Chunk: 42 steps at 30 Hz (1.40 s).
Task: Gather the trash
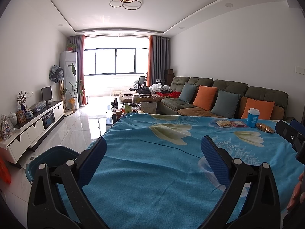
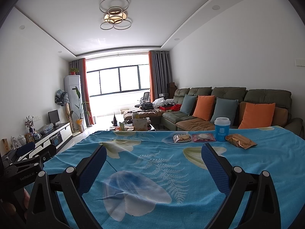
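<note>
While your left gripper (image 1: pixel 153 145) hangs over the near part of the blue flowered cloth (image 1: pixel 152 171), its fingers are spread wide with nothing between them. Your right gripper (image 2: pixel 153 153) is likewise spread and empty. The trash sits in a row at the far edge of the table, well ahead of your right fingers and slightly to their right: a yellowish snack packet (image 2: pixel 182 138), a pink packet (image 2: pixel 203 137), a blue cup (image 2: pixel 222 129) with a white lid, and a gold wrapper (image 2: pixel 240 141). From your left gripper, the row lies far off to the right. A teal bin (image 1: pixel 51 158) stands beside the table's left edge, just behind your left finger.
</note>
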{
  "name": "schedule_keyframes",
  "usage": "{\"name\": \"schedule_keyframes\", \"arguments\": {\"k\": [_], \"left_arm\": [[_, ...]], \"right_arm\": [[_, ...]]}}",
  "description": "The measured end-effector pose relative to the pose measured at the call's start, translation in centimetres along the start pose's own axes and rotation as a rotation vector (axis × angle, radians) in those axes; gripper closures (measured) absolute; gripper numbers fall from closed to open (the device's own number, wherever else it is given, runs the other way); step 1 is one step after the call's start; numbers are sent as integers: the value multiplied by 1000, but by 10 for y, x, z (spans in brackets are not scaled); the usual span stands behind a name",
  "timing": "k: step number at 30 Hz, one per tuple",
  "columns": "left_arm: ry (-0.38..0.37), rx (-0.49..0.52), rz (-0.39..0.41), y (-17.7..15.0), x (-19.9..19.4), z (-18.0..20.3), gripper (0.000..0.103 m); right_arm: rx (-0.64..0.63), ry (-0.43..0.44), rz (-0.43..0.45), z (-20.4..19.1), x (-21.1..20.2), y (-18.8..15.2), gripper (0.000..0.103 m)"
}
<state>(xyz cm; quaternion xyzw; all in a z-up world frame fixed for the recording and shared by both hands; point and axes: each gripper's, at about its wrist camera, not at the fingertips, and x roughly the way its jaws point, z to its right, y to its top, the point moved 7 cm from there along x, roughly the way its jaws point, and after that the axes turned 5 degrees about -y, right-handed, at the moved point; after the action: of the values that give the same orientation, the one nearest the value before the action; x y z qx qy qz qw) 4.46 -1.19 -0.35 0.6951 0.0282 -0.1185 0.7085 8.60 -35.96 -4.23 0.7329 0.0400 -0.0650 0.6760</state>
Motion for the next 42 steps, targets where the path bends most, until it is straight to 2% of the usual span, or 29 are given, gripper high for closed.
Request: {"name": "schedule_keyframes", "arguments": {"k": [42], "left_arm": [[1,0,-5,-3,2,0,6]], "right_arm": [[-1,0,1,-1,2,-2,7]]}}
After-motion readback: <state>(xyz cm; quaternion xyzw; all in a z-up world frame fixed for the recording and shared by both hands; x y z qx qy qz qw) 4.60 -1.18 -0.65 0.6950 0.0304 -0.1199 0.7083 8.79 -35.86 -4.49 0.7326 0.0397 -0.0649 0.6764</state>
